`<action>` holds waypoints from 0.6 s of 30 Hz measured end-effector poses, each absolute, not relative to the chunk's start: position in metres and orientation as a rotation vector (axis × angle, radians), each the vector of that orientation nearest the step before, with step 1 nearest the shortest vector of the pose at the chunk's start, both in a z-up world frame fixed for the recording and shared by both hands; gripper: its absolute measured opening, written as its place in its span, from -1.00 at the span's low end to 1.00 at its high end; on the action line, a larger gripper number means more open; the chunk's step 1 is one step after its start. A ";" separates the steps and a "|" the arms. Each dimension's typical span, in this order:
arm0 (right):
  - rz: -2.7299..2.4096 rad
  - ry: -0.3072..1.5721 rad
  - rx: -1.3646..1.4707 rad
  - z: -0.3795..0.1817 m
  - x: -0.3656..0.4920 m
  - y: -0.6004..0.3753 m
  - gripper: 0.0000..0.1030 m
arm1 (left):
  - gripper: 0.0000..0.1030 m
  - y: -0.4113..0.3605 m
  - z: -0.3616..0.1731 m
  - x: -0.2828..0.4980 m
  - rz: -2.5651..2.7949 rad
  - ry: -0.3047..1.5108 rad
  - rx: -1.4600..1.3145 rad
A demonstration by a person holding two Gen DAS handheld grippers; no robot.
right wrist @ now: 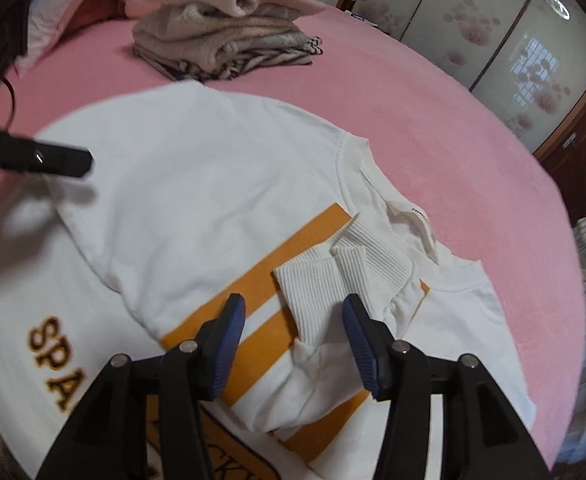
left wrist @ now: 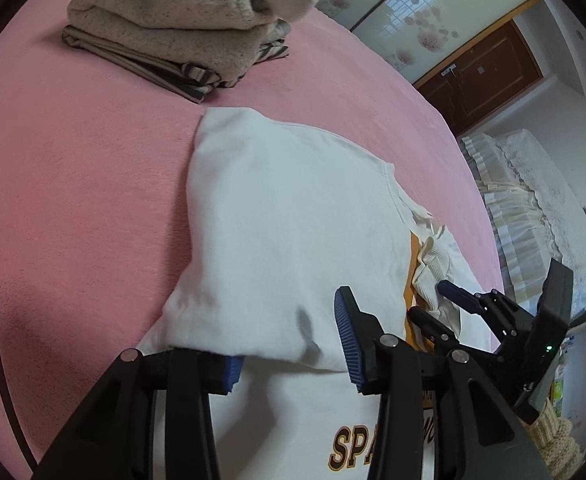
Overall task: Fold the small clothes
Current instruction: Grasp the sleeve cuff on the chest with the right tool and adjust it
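A white sweatshirt (left wrist: 277, 216) with orange stripes and brown "SPA" lettering lies on the pink bed; it also shows in the right wrist view (right wrist: 213, 184). One side is folded over its front. My left gripper (left wrist: 289, 340) is open, its left finger tucked under the folded flap's edge. My right gripper (right wrist: 293, 336) is open just above the ribbed cuff (right wrist: 313, 292) of a sleeve folded across the chest. The right gripper shows in the left wrist view (left wrist: 445, 300); a left finger (right wrist: 53, 160) shows in the right wrist view.
A pile of folded clothes (left wrist: 181, 20) sits at the far side of the pink bed (left wrist: 73, 168), also seen in the right wrist view (right wrist: 225, 36). A wardrobe with floral sliding doors (right wrist: 493, 32) and a white-covered bed (left wrist: 533, 208) stand beyond.
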State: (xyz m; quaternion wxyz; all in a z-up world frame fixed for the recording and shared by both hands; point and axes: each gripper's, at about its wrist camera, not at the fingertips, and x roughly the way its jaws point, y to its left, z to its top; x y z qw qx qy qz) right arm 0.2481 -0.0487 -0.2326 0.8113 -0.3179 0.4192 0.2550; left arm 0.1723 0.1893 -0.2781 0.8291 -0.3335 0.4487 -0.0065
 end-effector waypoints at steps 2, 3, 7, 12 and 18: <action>0.513 0.897 -0.676 -0.235 0.253 -0.048 -0.08 | -0.23 0.191 -0.280 0.172 -0.009 0.950 -0.714; 0.493 0.896 -0.673 -0.236 0.255 -0.048 -0.21 | -0.23 0.192 -0.281 0.172 -0.010 0.950 -0.719; 0.445 0.913 -0.618 -0.232 0.265 -0.052 -0.74 | -0.23 0.193 -0.282 0.171 -0.012 0.942 -0.737; 0.375 0.879 -0.481 -0.201 0.270 -0.074 -0.87 | -0.22 0.197 -0.285 0.173 0.008 0.934 -0.750; 0.236 0.764 -0.165 -0.138 0.258 -0.151 -0.87 | -0.23 0.203 -0.289 0.168 0.041 0.928 -0.797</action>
